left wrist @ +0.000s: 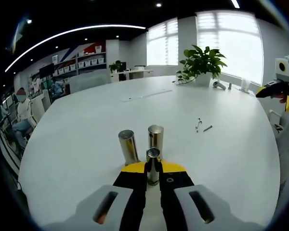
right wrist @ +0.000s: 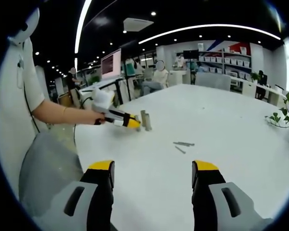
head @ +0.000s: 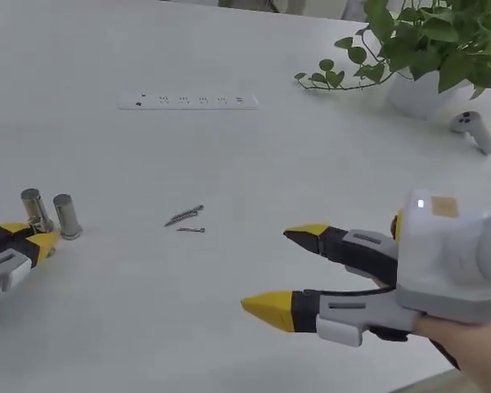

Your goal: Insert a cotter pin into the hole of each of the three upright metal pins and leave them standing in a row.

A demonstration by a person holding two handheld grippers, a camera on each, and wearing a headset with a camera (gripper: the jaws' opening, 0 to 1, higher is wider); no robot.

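Note:
Three upright metal pins stand close together at the table's left. In the left gripper view two of them [left wrist: 127,146] [left wrist: 155,136] stand free, and the nearest pin [left wrist: 153,164] sits between the yellow tips of my left gripper [left wrist: 153,169], which is shut on it. In the head view the free pins [head: 32,206] [head: 66,216] stand just behind the left gripper [head: 34,236]. Two cotter pins [head: 184,216] [head: 191,230] lie flat mid-table. My right gripper [head: 286,268] hovers open at the right, well away from them; in its own view the right gripper [right wrist: 153,168] holds nothing.
A white power strip [head: 188,101] lies at the back of the white table [head: 254,164]. A potted plant [head: 425,49] and a grey controller [head: 473,129] stand at the far right. People sit at desks in the background.

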